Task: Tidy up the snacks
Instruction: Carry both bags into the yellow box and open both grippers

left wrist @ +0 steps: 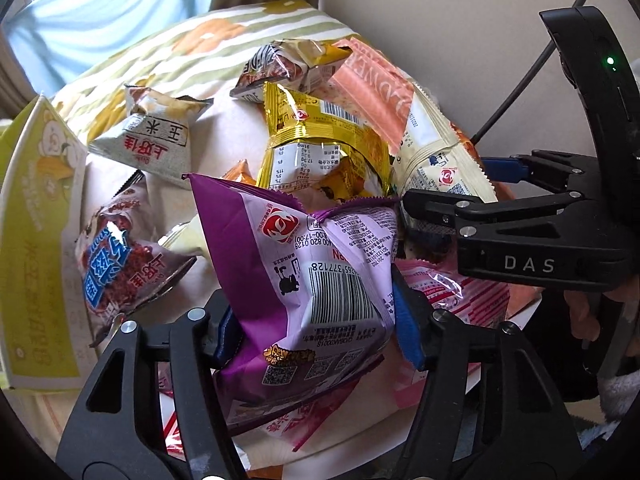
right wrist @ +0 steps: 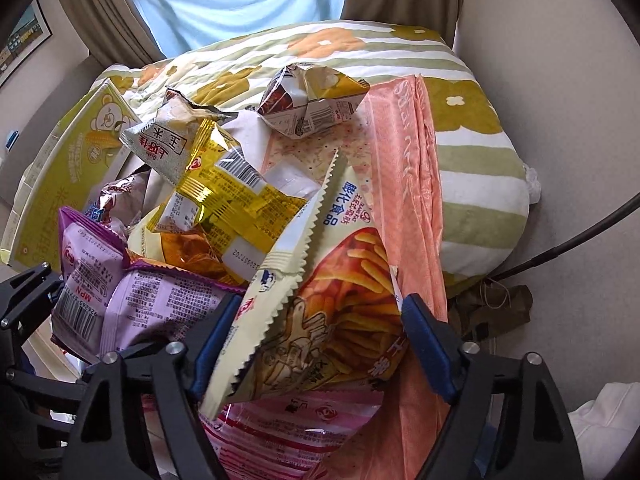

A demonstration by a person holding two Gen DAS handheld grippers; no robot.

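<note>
Left wrist view: the left tool (left wrist: pixel 316 328) pinches the purple bag (left wrist: pixel 304 264) at its lower half, both blue pads pressed into the foil, so the bag stands free of the snack heap, ready to be sorted. The heap lies on a white surface over the bed (left wrist: pixel 208 44), by its wall-side edge. The right tool (left wrist: pixel 430 216) reaches in from the right; its grip is hidden here. Countable: one purple bag, one gold bag (left wrist: pixel 320 148), one grey bag (left wrist: pixel 148 144), one green box (left wrist: pixel 36 248) at the left edge.

Right wrist view: the right tool (right wrist: pixel 320 344) closes on the cream fries bag (right wrist: pixel 320 292), pads against its sides, lifting one end off the pink bag (right wrist: pixel 296 428). One fries bag, one long salmon pack (right wrist: pixel 408 200).
</note>
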